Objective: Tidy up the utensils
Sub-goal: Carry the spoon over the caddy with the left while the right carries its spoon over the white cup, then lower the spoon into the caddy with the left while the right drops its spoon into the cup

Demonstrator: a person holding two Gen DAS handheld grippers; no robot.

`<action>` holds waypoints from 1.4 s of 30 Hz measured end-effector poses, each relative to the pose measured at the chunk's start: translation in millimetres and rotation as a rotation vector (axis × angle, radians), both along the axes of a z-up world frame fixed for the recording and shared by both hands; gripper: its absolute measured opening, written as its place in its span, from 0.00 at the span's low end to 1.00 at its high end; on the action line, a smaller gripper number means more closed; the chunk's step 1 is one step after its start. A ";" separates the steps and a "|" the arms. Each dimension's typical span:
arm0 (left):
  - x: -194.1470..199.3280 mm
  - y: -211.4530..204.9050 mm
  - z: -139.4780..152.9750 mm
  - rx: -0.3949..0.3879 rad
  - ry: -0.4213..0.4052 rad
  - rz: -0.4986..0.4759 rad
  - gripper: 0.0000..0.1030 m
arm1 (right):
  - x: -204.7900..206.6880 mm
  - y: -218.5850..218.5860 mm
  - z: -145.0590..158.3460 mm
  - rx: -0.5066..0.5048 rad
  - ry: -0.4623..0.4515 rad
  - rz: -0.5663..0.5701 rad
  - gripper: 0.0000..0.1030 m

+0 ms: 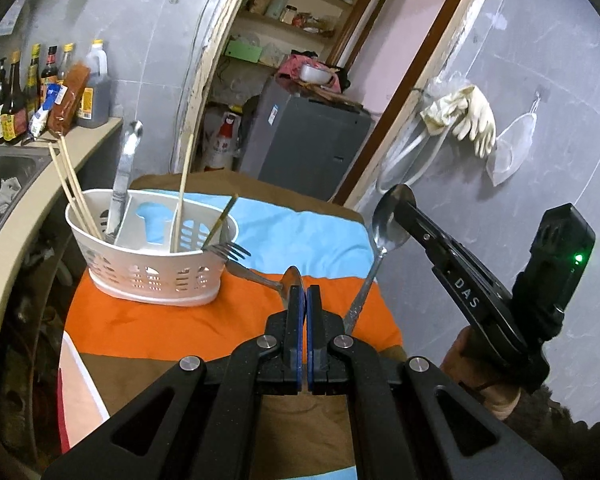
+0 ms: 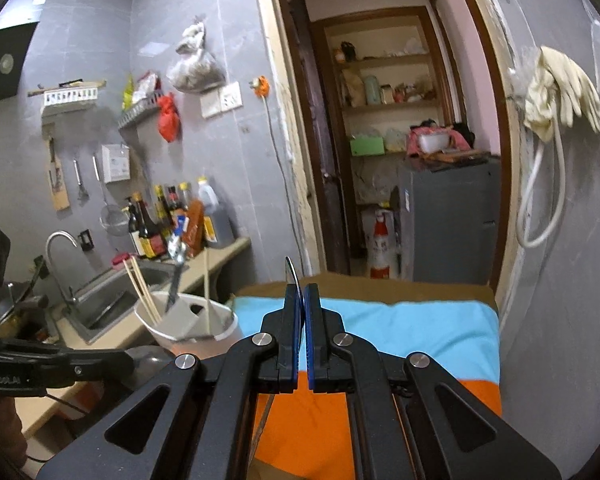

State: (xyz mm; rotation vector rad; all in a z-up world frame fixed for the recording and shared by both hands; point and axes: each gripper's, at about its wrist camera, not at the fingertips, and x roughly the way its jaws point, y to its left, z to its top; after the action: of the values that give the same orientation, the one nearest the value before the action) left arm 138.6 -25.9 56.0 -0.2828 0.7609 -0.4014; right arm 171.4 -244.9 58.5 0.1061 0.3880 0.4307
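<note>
A white slotted utensil caddy (image 1: 148, 256) stands on the striped cloth at the left, holding chopsticks (image 1: 74, 190), a metal utensil (image 1: 124, 176) and more sticks. A fork (image 1: 240, 258) leans against its right side and a spoon (image 1: 293, 280) lies just ahead of my left gripper (image 1: 304, 294), which is shut and empty. My right gripper (image 1: 400, 200) is shut on a large metal spoon (image 1: 384, 228), held up above the cloth's right edge; in the right wrist view its bowl edge (image 2: 292, 274) sticks up between the pads (image 2: 302, 300). The caddy also shows there (image 2: 188, 322).
The cloth (image 1: 284, 232) has blue, orange and brown stripes. A counter with a sink (image 1: 4, 176) and sauce bottles (image 1: 44, 88) runs along the left. A grey cabinet (image 1: 308, 140) stands behind in the doorway. The grey wall with rubber gloves (image 1: 464, 118) is at right.
</note>
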 end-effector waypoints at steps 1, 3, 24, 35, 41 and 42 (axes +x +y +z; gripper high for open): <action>-1.1 2.1 3.6 -0.008 0.000 -0.001 0.00 | 0.1 1.6 3.0 0.002 -0.005 0.004 0.01; -5.7 7.3 12.6 -0.015 0.002 0.000 0.00 | -0.2 6.2 11.0 0.008 -0.023 0.014 0.01; -16.2 94.5 89.8 -0.189 -0.029 0.137 0.00 | 22.2 53.6 65.3 0.086 -0.217 0.053 0.01; 34.7 136.5 73.2 -0.233 -0.010 0.171 0.00 | 47.6 96.5 48.7 0.018 -0.292 0.034 0.01; 50.7 154.5 47.6 -0.284 0.077 0.183 0.00 | 64.7 111.2 25.9 -0.010 -0.230 0.044 0.01; 52.1 156.9 46.1 -0.282 0.079 0.185 0.00 | 65.9 111.9 23.7 -0.011 -0.224 0.044 0.01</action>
State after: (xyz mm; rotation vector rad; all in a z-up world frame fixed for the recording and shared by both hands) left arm 190.7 131.0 102.1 -0.6318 0.7483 -0.3228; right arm 237.3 -133.0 82.1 0.0383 0.1725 0.4783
